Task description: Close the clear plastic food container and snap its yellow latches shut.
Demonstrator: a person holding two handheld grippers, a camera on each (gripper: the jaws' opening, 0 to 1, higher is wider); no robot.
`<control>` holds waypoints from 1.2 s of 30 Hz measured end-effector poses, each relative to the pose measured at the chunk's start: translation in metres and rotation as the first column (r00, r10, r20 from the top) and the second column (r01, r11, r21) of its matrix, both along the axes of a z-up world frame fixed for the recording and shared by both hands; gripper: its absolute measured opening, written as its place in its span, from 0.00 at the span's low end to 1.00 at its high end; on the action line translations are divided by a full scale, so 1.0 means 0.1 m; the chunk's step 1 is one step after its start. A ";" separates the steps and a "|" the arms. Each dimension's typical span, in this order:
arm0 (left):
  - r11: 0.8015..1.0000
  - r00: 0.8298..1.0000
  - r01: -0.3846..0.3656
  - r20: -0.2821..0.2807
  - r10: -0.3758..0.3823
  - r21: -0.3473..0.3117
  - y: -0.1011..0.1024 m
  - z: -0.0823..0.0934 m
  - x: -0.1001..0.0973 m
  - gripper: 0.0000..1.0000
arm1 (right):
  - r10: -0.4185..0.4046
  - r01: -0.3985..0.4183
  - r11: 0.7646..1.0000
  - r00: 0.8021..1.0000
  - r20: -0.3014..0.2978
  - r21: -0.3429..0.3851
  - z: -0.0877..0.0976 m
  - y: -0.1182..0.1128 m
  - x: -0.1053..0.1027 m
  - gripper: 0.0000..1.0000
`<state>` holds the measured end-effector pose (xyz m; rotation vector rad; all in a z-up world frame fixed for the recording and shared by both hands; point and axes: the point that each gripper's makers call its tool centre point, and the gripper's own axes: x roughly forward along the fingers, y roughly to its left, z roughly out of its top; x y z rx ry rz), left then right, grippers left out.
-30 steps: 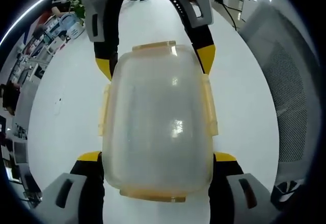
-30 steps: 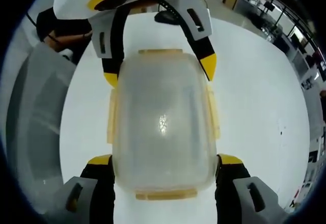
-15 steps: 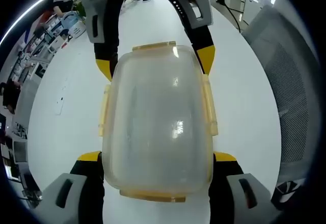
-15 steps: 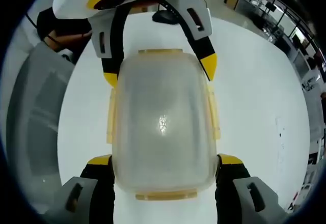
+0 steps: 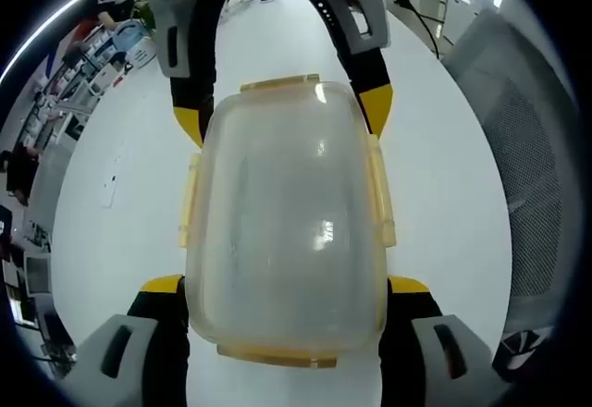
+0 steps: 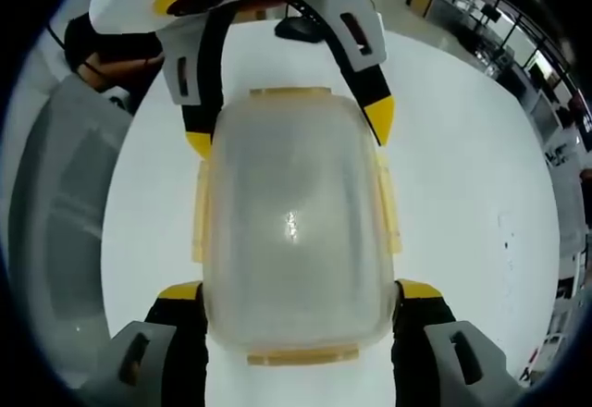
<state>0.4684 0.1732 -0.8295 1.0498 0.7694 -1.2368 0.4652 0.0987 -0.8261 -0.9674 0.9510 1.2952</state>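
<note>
- Container (image 5: 287,222) sits on the white table (image 5: 120,213), lid on, straddled end to end by both tongs.
- Left tongs (image 5: 287,287) and right tongs (image 6: 298,291) are spread wide, tips against its sides (a real grip I cannot confirm).
- Risk: uneven pressing on a yellow latch (image 5: 382,194) could skid the container across the smooth table.

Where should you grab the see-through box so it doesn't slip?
Probably by its two short ends, one gripper from each, as now. The clear container is long and rounded; the left gripper and right gripper straddle opposite ends, keeping clear of the long side latches.
</note>
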 end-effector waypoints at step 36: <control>0.984 0.988 -0.151 0.003 0.152 -0.097 0.14 0.33 -0.14 0.87 | -0.161 0.153 0.983 0.984 0.078 0.101 0.33 -0.12 -0.08 0.87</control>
